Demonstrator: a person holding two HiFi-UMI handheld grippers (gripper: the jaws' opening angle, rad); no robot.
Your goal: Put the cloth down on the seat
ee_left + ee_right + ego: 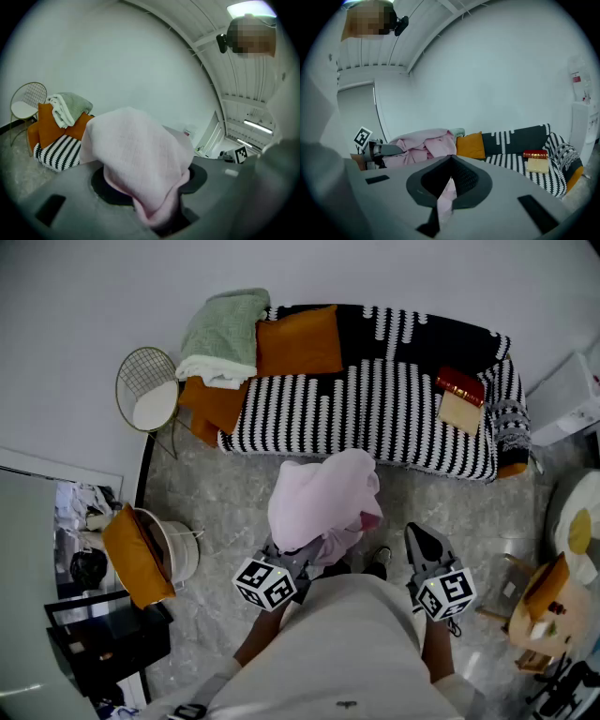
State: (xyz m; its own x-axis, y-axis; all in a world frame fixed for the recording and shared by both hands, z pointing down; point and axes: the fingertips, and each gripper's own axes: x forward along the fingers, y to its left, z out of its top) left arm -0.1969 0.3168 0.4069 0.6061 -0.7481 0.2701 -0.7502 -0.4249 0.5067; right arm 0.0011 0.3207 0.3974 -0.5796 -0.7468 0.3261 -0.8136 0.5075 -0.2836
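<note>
As the cloth [319,498] is not yet down, the left gripper [305,554] clamps it with jaws half apart, above the floor [225,484]; the right gripper [424,545] has its jaws nearly together, pinching a small pink fold. Next, I judge, both must reach farther, over the striped seat [356,409], and release.

Before seat [375,409], cloth [323,498]; left of it, chair [155,405]; on it, books [459,399].

we find the striped seat's [356,413] middle bare; orange cushions [298,341] and a green blanket [225,324] crowd its left end, a red book [459,385] its right. the floor [216,493] nearer us lies open.
</note>
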